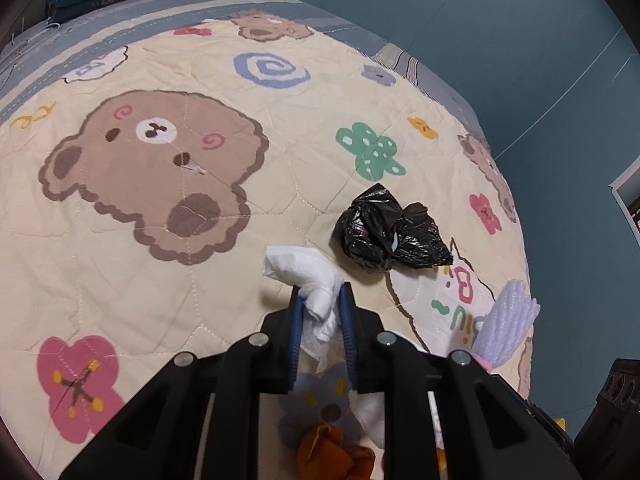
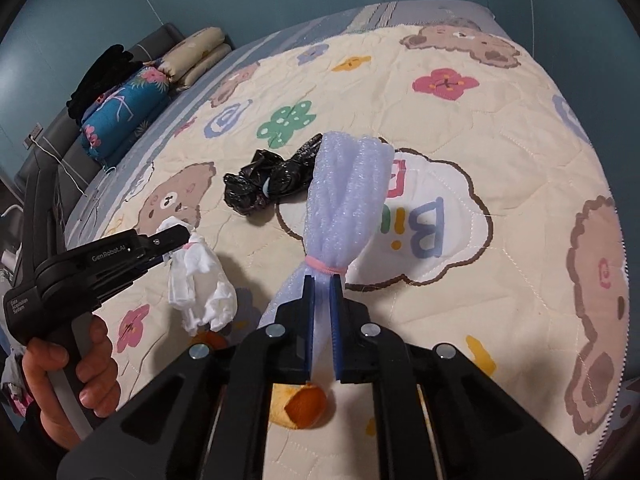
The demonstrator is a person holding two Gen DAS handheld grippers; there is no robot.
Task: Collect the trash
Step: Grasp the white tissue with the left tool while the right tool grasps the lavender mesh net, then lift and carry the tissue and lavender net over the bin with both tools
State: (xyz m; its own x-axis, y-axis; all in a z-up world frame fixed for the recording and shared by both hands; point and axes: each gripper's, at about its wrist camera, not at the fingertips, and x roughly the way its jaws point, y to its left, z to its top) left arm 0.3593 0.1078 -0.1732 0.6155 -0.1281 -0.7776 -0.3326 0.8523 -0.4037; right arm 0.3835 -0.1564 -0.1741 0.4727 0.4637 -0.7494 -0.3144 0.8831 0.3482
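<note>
I have the left gripper [image 1: 322,300] fingers clamped on the white tissue [image 1: 308,276] and the right gripper [image 2: 322,284] fingers pinched on the foam net [image 2: 344,196]. The black bag [image 1: 386,230] ahead and the orange peel [image 2: 306,404] beneath remain on the bed [image 1: 240,240].

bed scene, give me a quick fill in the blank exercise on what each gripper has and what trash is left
1. The left gripper is shut on a crumpled ____ tissue.
2. The right gripper is shut on a foam net sleeve tied with a ____ band.
3. The trash lying on the quilt between them, in no gripper, is a crumpled ____ plastic bag.

Missing words: white; pink; black
</note>
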